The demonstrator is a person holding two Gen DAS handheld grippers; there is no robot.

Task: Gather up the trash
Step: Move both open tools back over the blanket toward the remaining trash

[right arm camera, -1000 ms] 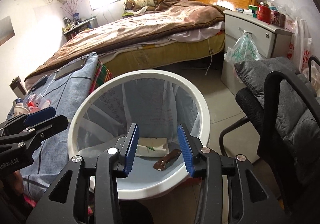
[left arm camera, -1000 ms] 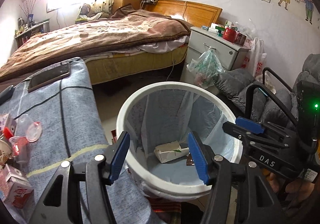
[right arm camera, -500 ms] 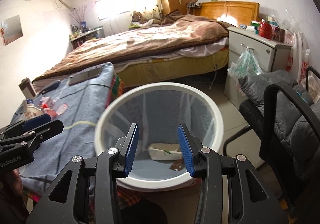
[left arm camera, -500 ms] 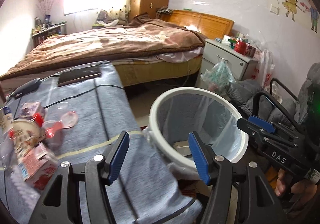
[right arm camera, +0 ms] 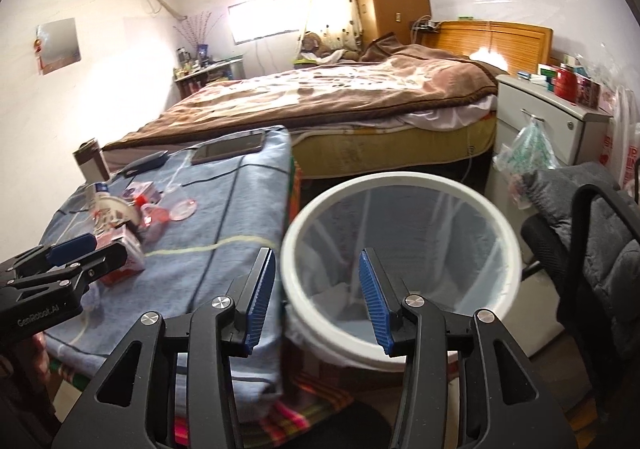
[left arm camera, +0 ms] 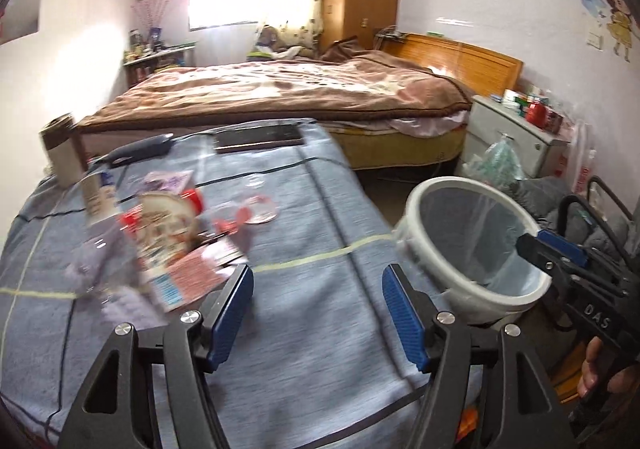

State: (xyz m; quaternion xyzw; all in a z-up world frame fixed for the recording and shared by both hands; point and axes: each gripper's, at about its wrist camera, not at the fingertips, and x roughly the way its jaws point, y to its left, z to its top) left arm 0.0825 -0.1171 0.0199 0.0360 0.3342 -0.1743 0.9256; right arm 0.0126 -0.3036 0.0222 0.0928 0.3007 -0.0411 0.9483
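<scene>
Bin [left arm camera: 472, 245] now right of left hand-held gripper [left arm camera: 318, 315]

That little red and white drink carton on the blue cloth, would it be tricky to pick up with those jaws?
Probably not. The drink carton is small and boxy, so its flat sides should suit flat jaws. It looks like thin card and is likely empty, so it is probably light and may crumple if squeezed hard. It sits on the soft table cloth, so a push might tip it rather than slide it.
</scene>
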